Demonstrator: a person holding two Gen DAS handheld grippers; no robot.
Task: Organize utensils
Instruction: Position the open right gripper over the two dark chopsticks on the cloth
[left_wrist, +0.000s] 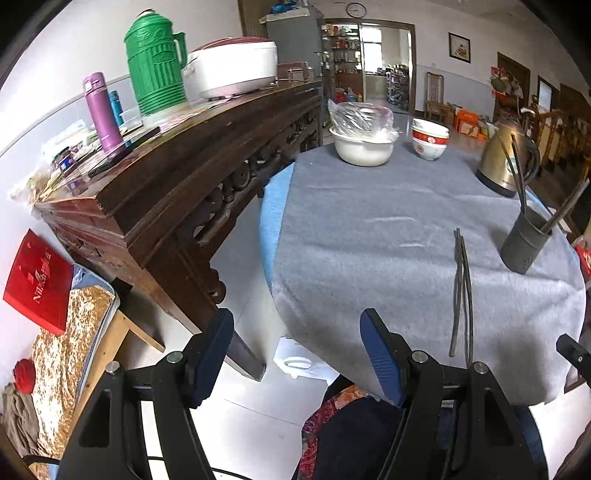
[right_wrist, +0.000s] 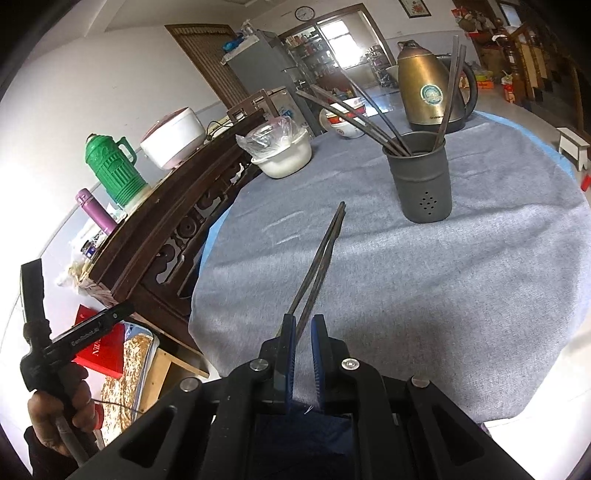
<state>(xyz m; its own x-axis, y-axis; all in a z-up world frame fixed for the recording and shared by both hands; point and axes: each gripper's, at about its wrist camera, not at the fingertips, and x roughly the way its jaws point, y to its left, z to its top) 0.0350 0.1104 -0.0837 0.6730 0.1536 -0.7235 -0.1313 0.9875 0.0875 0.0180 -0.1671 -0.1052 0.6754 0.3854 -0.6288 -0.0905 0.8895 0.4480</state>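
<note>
A pair of dark chopsticks (right_wrist: 321, 258) runs from between the fingers of my right gripper (right_wrist: 303, 341), which is shut on their near ends; their tips point toward a grey perforated utensil holder (right_wrist: 423, 181). Several more chopsticks (right_wrist: 354, 114) stand in that holder. In the left wrist view the same pair (left_wrist: 461, 291) lies over the grey tablecloth (left_wrist: 369, 240), left of the holder (left_wrist: 524, 240). My left gripper (left_wrist: 299, 354) is open and empty, hanging over the table's left edge and the floor. It also shows at the far left of the right wrist view (right_wrist: 74, 343), held by a hand (right_wrist: 62, 413).
A white pot covered with plastic (left_wrist: 364, 144), stacked bowls (left_wrist: 430, 138) and a brass kettle (left_wrist: 506, 158) stand at the table's far side. A dark wooden sideboard (left_wrist: 177, 192) carrying a green thermos (left_wrist: 155, 62), a purple flask (left_wrist: 101, 110) and a rice cooker (left_wrist: 232, 66) runs along the left.
</note>
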